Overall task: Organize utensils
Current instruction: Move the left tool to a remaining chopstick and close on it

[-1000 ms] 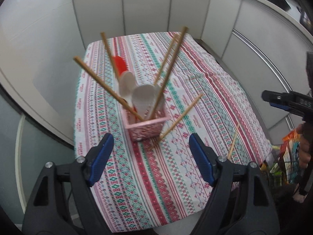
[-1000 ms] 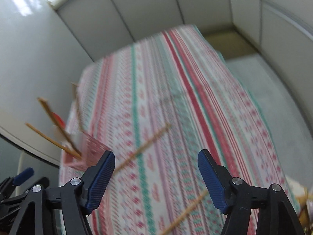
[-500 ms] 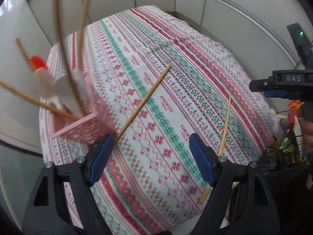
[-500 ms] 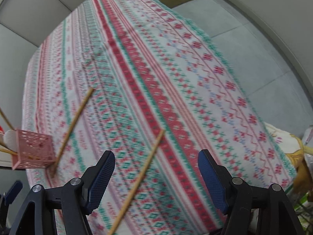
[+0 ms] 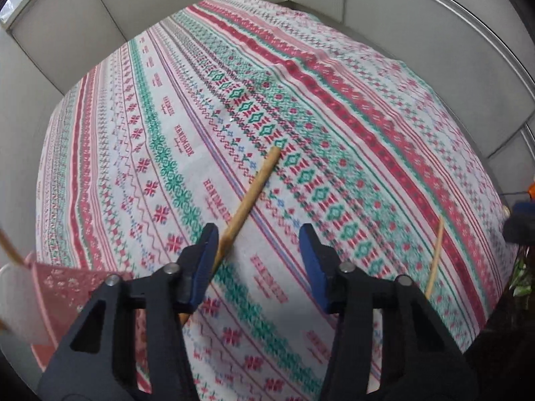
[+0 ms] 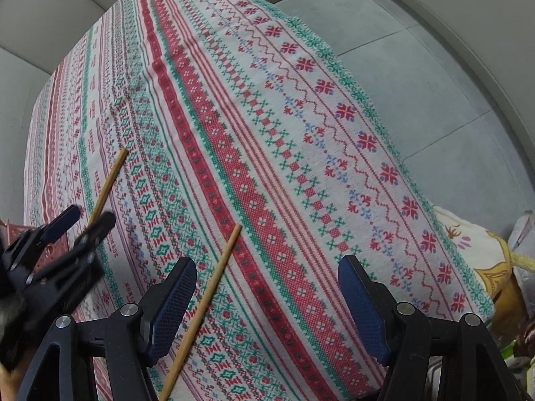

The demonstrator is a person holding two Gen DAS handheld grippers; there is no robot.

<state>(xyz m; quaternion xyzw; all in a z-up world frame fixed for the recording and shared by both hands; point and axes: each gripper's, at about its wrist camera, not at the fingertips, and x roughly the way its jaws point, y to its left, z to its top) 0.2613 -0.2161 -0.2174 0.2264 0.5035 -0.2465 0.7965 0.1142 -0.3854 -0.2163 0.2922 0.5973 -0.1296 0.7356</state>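
Two wooden chopsticks lie on the patterned tablecloth (image 5: 334,77). My left gripper (image 5: 259,260) hangs low over one chopstick (image 5: 254,190). Its jaws are closing; the stick runs along the inside of the left pad (image 5: 204,267), and the right pad stands clear of it. The pink mesh basket (image 5: 67,287) sits blurred at the lower left with utensils in it. My right gripper (image 6: 267,304) is open above the second chopstick (image 6: 214,277), which lies between its fingers near the left one. The right wrist view also shows the left gripper (image 6: 89,219) straddling the first chopstick (image 6: 110,180).
The tablecloth (image 6: 234,107) drops off at its right edge to a grey floor (image 6: 434,83). Bags and packets (image 6: 485,250) crowd the floor at the near right corner. Pale wall panels (image 5: 150,6) close in behind and to the left of the table.
The left gripper swung down and away from the basket onto the loose chopstick, and its jaws narrowed. The right gripper sank closer to the second chopstick, still wide.
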